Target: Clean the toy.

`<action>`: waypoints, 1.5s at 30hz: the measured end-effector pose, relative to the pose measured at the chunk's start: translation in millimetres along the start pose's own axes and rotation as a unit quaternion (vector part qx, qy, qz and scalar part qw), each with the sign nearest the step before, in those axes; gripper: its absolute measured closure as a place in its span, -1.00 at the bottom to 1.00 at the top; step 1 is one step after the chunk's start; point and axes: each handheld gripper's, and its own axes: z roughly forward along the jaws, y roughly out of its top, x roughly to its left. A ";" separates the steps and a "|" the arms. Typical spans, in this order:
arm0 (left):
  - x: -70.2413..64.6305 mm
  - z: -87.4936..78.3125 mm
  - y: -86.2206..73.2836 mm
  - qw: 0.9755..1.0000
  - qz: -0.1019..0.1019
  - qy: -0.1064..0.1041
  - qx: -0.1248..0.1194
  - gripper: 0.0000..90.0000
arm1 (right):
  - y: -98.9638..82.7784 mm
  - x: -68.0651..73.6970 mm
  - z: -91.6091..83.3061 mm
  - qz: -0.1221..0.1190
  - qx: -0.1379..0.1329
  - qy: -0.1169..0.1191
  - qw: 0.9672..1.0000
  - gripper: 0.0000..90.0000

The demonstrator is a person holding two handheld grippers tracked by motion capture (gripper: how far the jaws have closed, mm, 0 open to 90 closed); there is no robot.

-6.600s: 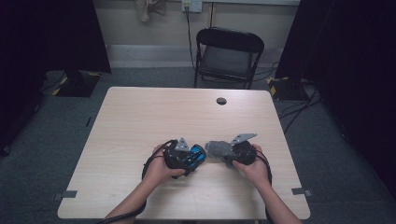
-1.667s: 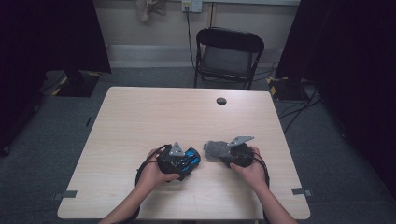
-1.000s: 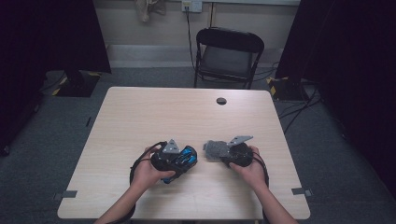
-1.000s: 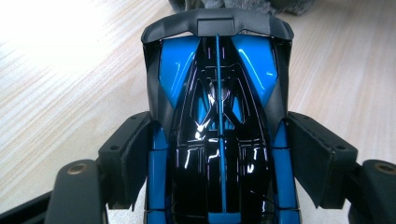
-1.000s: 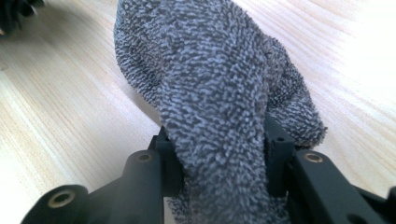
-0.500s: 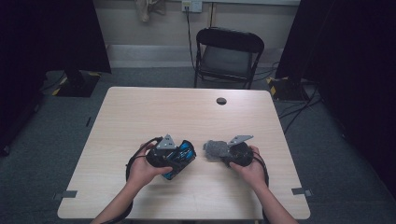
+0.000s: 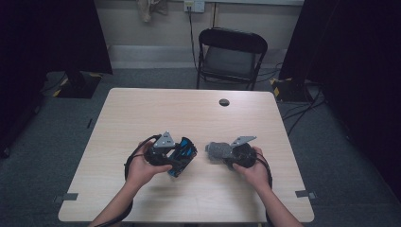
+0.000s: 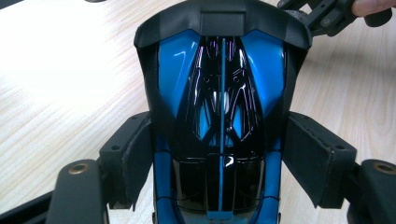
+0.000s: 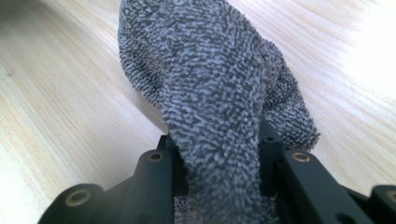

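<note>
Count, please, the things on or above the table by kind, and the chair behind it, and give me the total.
Blue and black toy car, in the left gripper: 1
Grey cloth, in the right gripper: 1
Grippers: 2
Black round cap in the table, near its far edge: 1
Black folding chair: 1
Total: 6

Place: we read this as a lab or recording studio room.
Table: we see one pale wood-grain table [image 7: 142, 113] with a cable grommet [image 7: 224, 102].
Seat: we see a black folding chair [image 7: 231, 56] behind it.
Floor: we see grey carpet [image 7: 42, 142] with tape marks.
Surround: we see black curtains [image 7: 52, 33] and a wall outlet [image 7: 194, 4].
</note>
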 end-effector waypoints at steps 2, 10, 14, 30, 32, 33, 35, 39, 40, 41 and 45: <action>1.0 -1.5 0.3 1.000 -0.005 -0.001 -0.004 -0.39 | 0.1 0.0 0.1 0.001 0.000 0.000 1.000 0.49; 1.8 0.5 3.5 1.000 0.001 -0.005 0.011 -0.39 | 2.3 -1.2 -0.2 0.007 -0.004 0.011 1.000 0.53; 1.9 9.4 2.7 1.000 0.002 -0.004 0.028 -0.39 | 2.9 0.2 1.8 0.006 -0.002 0.010 1.000 0.52; -2.4 45.9 -16.1 0.997 0.000 -0.012 0.082 -0.38 | 1.5 0.1 2.7 0.001 -0.001 0.011 1.000 0.52; -3.4 45.5 -16.8 0.997 -0.001 -0.009 0.081 -0.38 | 1.4 1.0 3.1 0.000 0.000 0.009 1.000 0.52; -3.9 45.4 -17.3 0.997 -0.002 -0.007 0.079 -0.38 | 1.2 1.3 3.4 -0.001 0.001 0.008 1.000 0.52; -4.3 45.1 -17.4 0.997 -0.001 -0.006 0.081 -0.38 | 0.9 1.7 3.8 0.000 0.001 0.007 1.000 0.52; -5.7 45.7 -15.8 0.996 -0.002 0.000 0.092 -0.39 | 1.1 2.2 4.1 -0.002 0.003 0.006 1.000 0.52; -5.7 45.7 -15.8 0.996 -0.002 0.000 0.092 -0.42 | 1.1 2.2 4.1 -0.002 0.003 0.006 1.000 0.52; -5.5 47.3 -14.8 0.995 -0.006 0.013 0.095 -0.55 | 0.9 2.2 4.3 -0.002 0.003 0.006 1.000 0.52; -5.6 55.7 -15.3 0.993 -0.025 0.012 0.111 -0.64 | 0.4 2.3 4.8 0.000 0.002 0.006 1.000 0.51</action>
